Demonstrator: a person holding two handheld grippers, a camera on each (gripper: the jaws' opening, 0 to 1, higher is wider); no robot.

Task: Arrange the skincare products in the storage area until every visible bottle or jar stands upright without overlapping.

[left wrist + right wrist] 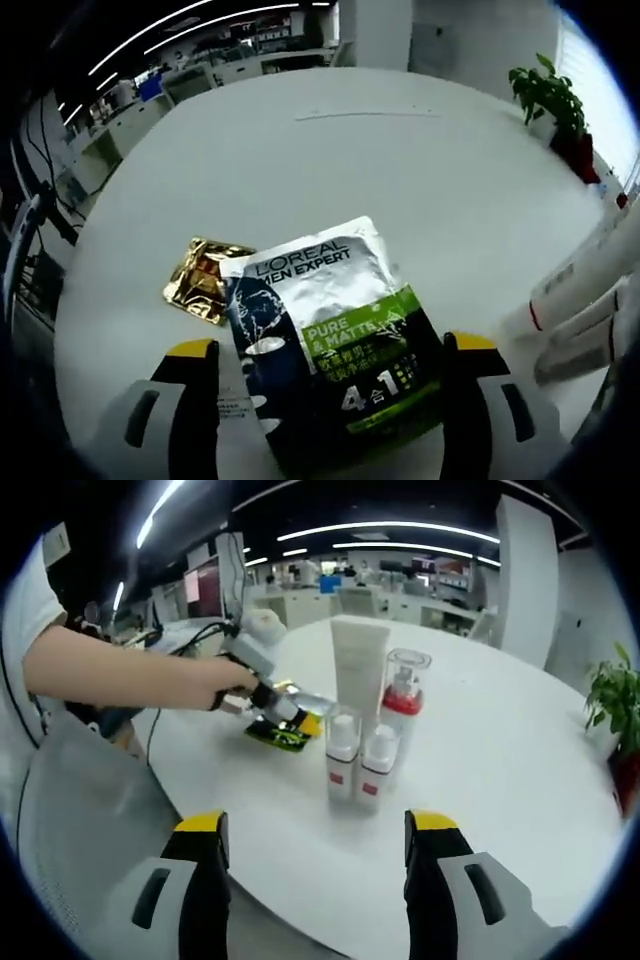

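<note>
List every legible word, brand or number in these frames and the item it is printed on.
"L'OREAL MEN EXPERT" on the silver sachet.
"PURE & MATTE" on its green band.
"4" and "1" lower on the same sachet; the characters between them are too small to read.
Gold sachet: print blurred.
Two small white bottles: red labels unreadable.
White tube: no readable text.

The left gripper (335, 375) has its yellow-tipped fingers (190, 352) spread wide apart, the right gripper (315, 845) likewise holds its fingers (432, 825) well apart and empty, and in the right gripper view the person's bare forearm (120, 675) reaches across, its hand (228, 683) gripping the left gripper.
</note>
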